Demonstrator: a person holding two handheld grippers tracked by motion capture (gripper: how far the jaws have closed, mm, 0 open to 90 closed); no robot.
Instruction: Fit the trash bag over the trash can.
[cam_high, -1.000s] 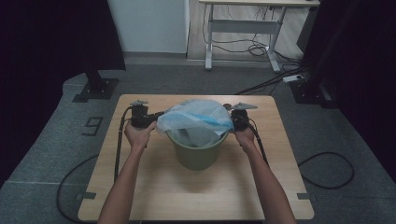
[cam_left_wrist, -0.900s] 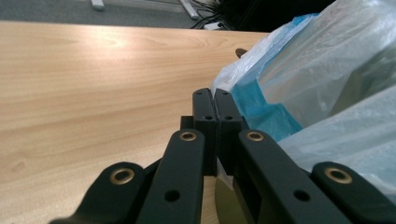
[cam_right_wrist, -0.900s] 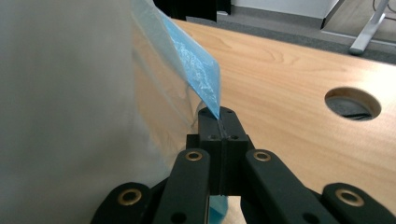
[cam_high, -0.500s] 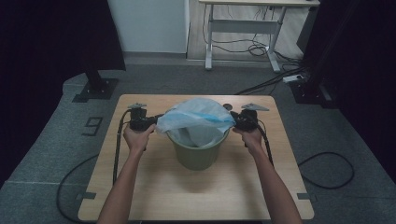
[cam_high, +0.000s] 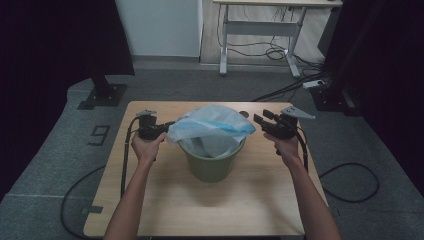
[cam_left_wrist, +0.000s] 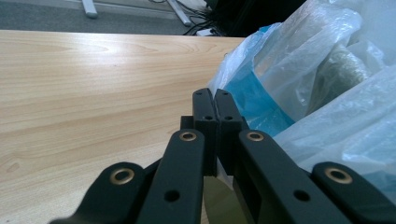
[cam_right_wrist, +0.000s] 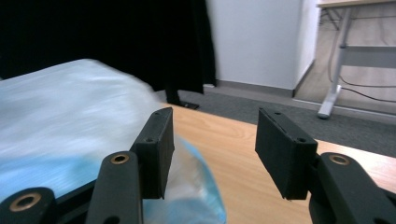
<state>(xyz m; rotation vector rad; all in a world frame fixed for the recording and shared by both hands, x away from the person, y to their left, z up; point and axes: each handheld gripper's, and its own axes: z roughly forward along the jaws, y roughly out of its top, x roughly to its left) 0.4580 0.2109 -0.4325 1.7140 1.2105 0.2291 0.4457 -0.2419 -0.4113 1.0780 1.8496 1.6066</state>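
The left gripper (cam_high: 161, 128), jaws pressed together at the near edge of the crinkled translucent white-and-blue plastic bag (cam_high: 212, 126) lining the green plastic bucket (cam_high: 211, 165), sits closer than the right gripper (cam_high: 260, 120), whose jaws have just been opening and stand spread and empty off the bag's opposite edge.

One camera looks down over my forearms; two ride close behind my jaws, all sharing the bag (cam_high: 212, 125) and table (cam_high: 165, 210).

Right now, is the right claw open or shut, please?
Open: the right claw has just been opening, jaws apart with nothing between them, beside the plastic bag.
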